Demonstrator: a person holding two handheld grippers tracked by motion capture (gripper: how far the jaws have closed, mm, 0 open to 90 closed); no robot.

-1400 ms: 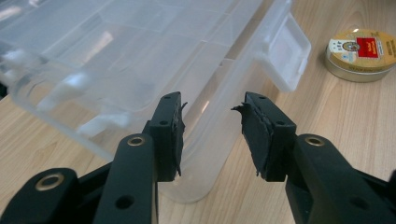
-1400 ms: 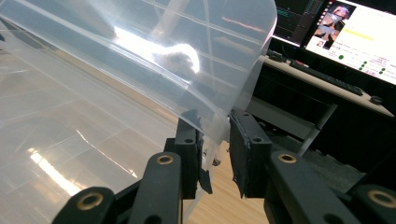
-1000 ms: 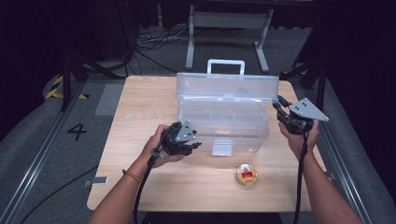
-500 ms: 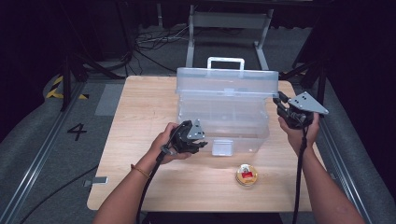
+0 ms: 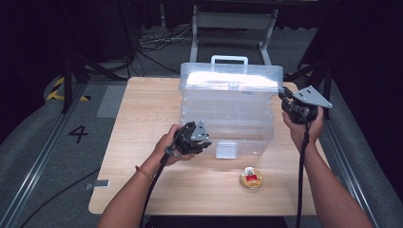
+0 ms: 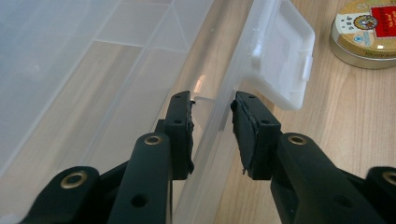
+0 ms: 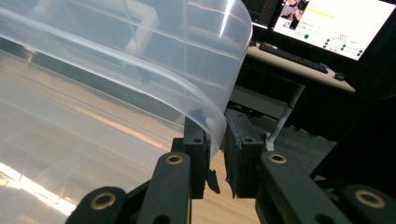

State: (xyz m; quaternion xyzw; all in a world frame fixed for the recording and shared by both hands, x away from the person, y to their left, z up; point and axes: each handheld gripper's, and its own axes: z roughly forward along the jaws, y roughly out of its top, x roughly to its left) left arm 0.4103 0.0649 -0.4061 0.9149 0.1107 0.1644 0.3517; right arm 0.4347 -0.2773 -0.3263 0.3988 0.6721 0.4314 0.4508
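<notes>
My left tongs (image 6: 212, 135) straddle the box's (image 5: 230, 111) front wall, spread, not yet pinching, while my right tongs (image 7: 215, 154) pinch its lid (image 7: 140, 60) edge.

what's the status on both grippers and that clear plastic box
Left gripper open, jaws straddling front wall of clear plastic storage box, beside its latch. Right gripper shut on box's lid edge. Small round gold tin sits clear in front.
</notes>
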